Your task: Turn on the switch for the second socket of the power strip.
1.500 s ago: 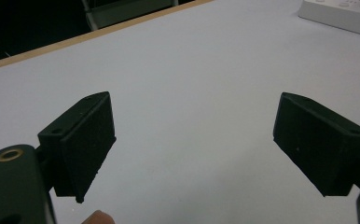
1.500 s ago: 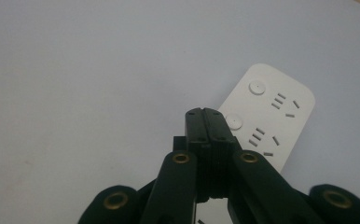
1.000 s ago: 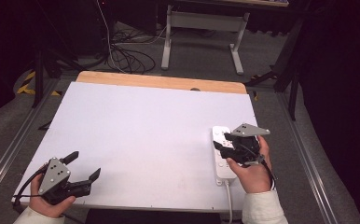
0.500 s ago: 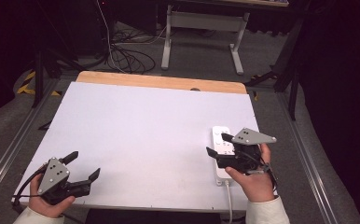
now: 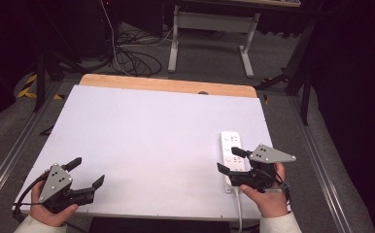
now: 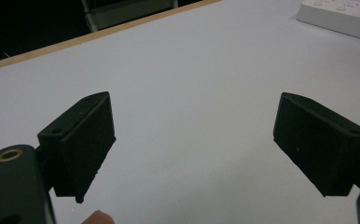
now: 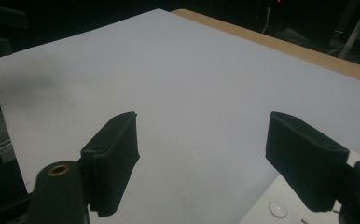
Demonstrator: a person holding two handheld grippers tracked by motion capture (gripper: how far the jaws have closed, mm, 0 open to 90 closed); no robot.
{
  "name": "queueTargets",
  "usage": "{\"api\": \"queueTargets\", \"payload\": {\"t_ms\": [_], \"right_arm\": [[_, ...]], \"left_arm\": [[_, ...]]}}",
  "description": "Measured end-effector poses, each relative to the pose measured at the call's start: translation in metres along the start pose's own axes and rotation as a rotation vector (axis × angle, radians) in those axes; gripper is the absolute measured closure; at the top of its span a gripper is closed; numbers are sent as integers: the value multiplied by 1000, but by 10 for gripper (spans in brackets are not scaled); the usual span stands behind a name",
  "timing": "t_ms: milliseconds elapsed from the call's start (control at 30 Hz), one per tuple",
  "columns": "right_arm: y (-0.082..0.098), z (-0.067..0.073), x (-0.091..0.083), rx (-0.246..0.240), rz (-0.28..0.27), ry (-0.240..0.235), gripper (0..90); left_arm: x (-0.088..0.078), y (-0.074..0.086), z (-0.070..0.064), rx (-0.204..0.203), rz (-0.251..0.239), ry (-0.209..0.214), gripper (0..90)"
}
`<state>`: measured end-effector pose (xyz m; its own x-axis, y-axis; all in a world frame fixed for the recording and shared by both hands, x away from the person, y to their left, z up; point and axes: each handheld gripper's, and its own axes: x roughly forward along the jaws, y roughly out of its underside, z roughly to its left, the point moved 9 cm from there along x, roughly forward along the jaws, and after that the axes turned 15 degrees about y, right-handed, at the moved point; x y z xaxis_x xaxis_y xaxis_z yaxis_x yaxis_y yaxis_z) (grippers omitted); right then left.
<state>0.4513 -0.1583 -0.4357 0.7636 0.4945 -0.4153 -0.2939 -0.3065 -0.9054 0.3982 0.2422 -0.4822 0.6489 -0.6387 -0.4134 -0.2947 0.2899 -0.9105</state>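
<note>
On the white table top point(image 5: 151, 141), a white power strip point(image 5: 232, 154) lies lengthwise near the right edge, its cable running off the near edge toward the person. The right gripper point(image 5: 230, 160) sits over the near end of that strip, held in a hand point(image 5: 268, 196) that comes in from the bottom with the forearm pointing straight up the table; the gripper itself is turned leftward across the board, its grey three-cornered plate point(image 5: 271, 154) lying nearly flat on top. Its jaws have just been opening and now stand wide apart with nothing between them; in the right gripper view the right gripper point(image 7: 201, 158) looks out over bare board, and a corner of the power strip point(image 7: 280, 205) shows low beside and beneath the right-hand jaw, not pinched. The left gripper point(image 5: 87, 172) rests low at the near left corner of the table, gripped by the left hand point(image 5: 49, 211) with its body tilted so the jaws point up and to the right across the board. Its jaws are also spread wide and empty; the left gripper view shows the left gripper point(image 6: 192, 140) aimed over plain white surface, with the power strip point(image 6: 341, 16) well apart at the far upper right.
</note>
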Motion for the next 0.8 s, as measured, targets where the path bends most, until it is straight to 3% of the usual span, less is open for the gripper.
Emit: {"api": "queueTargets", "payload": {"t_ms": [400, 567, 800], "right_arm": [[28, 3, 5, -27, -19, -2, 252], [40, 5, 9, -68, -7, 3, 240], [62, 5, 15, -56, 29, 8, 240]], "left_arm": [[1, 1, -2, -6, 3, 8, 128], [2, 4, -1, -2, 18, 4, 127], [2, 6, 0, 0, 27, 5, 125]]}}
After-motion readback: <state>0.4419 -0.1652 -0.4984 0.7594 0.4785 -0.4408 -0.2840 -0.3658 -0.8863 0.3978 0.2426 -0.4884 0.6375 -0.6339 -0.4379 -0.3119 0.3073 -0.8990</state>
